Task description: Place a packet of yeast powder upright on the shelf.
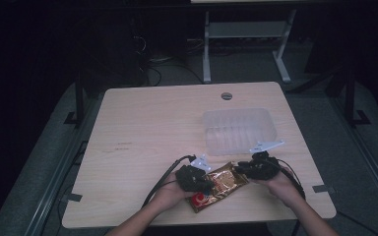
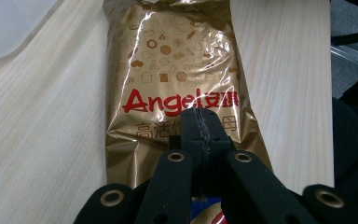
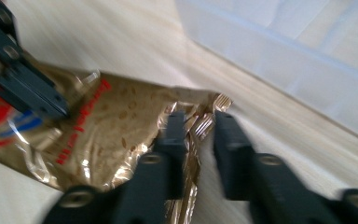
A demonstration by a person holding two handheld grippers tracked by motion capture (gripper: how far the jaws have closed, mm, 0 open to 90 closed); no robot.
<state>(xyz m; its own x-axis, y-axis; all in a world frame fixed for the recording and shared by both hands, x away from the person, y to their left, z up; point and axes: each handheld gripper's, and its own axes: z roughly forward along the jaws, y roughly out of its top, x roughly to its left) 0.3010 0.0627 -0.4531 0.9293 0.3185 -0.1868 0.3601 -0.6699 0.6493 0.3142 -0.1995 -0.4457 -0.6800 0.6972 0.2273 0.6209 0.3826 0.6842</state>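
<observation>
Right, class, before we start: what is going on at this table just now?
A person holds a gripper in each hand over a gold foil packet lying on a wooden table. The left gripper is shut, pinching the packet near its middle. The right gripper sits at the packet's crimped end, with the foil edge between jaws that stand apart. A clear plastic tray lies just beyond the packet.

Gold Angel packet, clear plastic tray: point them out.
Gold Angel packet (image 2: 177, 74), left gripper view, printed front above the red lettering.
Clear plastic tray (image 1: 237, 130), high view, ribbed floor.
</observation>
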